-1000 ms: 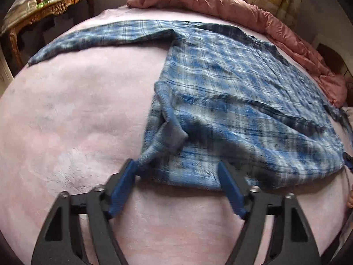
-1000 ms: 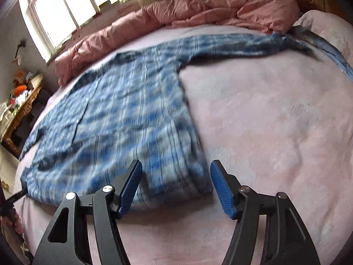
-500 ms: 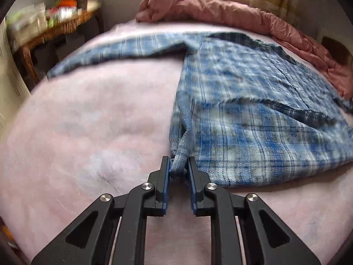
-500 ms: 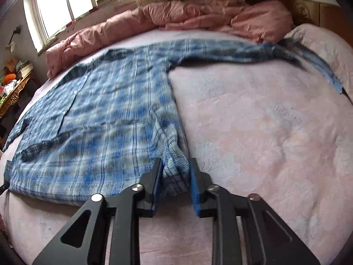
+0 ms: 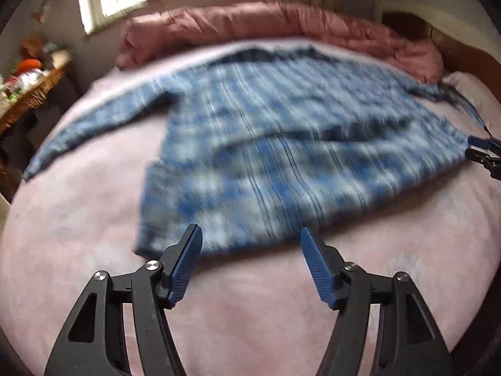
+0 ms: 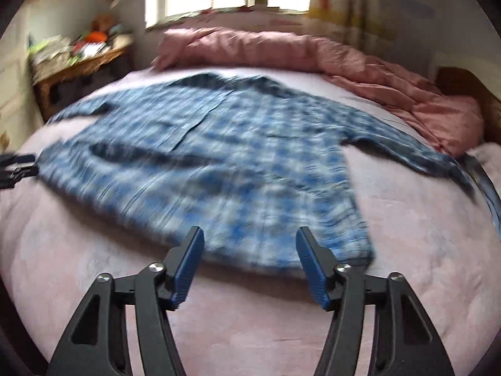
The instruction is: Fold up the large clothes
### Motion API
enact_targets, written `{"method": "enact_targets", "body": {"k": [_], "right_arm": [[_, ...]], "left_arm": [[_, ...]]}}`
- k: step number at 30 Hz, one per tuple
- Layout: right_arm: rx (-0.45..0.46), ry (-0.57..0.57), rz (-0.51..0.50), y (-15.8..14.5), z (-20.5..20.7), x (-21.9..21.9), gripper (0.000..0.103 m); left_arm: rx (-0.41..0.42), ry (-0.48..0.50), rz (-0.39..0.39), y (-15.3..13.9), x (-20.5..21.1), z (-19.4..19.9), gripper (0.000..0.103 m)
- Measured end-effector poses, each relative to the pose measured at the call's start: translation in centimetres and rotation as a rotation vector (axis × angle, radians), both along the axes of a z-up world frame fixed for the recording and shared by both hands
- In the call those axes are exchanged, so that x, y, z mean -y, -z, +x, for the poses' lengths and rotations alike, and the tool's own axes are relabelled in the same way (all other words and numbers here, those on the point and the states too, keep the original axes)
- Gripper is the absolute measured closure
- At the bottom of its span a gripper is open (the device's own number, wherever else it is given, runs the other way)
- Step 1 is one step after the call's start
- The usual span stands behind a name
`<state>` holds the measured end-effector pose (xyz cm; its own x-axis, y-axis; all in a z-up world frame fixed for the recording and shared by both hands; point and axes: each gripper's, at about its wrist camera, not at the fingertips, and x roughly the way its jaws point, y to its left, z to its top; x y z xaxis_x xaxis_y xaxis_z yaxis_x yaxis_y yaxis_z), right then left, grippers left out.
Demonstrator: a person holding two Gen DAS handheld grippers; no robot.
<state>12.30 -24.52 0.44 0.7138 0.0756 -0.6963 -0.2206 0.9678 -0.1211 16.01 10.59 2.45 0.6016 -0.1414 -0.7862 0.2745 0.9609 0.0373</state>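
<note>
A blue plaid shirt (image 5: 281, 144) (image 6: 235, 156) lies spread flat on the pink bed (image 5: 250, 319) (image 6: 250, 313), collar toward the far side and a sleeve stretched out to each side. Both views are blurred by motion. My left gripper (image 5: 250, 232) hovers at the near hem, by the shirt's left corner. Its jaws are opening and no pad presses on the cloth. My right gripper (image 6: 250, 232) stands at the near hem toward the right corner, jaws also opening, holding nothing. Each gripper shows at the edge of the other's view: right gripper (image 5: 483, 153), left gripper (image 6: 18, 166).
A bunched pink quilt (image 5: 281, 28) (image 6: 313, 56) runs along the bed's far side under a window. A cluttered wooden side table (image 5: 28, 94) (image 6: 78, 65) stands left of the bed. A dark headboard (image 6: 463, 84) is at the right.
Half a second ago each gripper was shut on a bottom corner of the shirt. Both have let go, opened wide and drawn back with a roll; the hem now lies flat.
</note>
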Motion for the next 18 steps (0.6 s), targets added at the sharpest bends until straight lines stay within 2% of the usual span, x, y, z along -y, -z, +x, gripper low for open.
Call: {"method": "enact_targets", "body": {"k": [3,5,8,11,14,15,16,17,18], "right_arm": [[-0.053,-0.007,-0.119,2.0,0.5,-1.3,0.032],[-0.076,0.050,-0.172,3.0,1.0,-1.2,0.032],[-0.069,0.092,-0.179,3.0,1.4,-0.7,0.032],[-0.043,0.138,-0.232,3.3,1.8,-0.5,0.032],[-0.019,0.174,-0.271,3.3,2.2,-0.3,0.032],[-0.009,0.195,-0.284,3.2,2.4,0.0,0.035],[0.000,0.226,-0.303,3.1,2.6,0.4,0.049],[-0.004,0.247,-0.304,3.1,2.8,0.9,0.068],[-0.023,0.256,-0.280,3.2,3.1,1.6,0.076]], "left_arm": [[-0.018,0.019,0.092,1.3,1.6,0.4,0.038],[-0.018,0.010,0.141,1.9,2.2,0.7,0.038],[-0.015,-0.019,0.150,2.3,2.3,1.1,0.037],[0.018,-0.055,0.175,2.5,2.4,2.0,0.037],[0.034,-0.064,0.157,2.6,1.9,2.8,0.046],[0.039,-0.066,0.154,2.5,1.9,2.9,0.048],[0.047,-0.072,0.158,2.4,2.0,3.0,0.051],[0.055,-0.078,0.166,2.3,2.1,3.0,0.056],[0.060,-0.082,0.173,2.3,2.3,3.0,0.059]]}}
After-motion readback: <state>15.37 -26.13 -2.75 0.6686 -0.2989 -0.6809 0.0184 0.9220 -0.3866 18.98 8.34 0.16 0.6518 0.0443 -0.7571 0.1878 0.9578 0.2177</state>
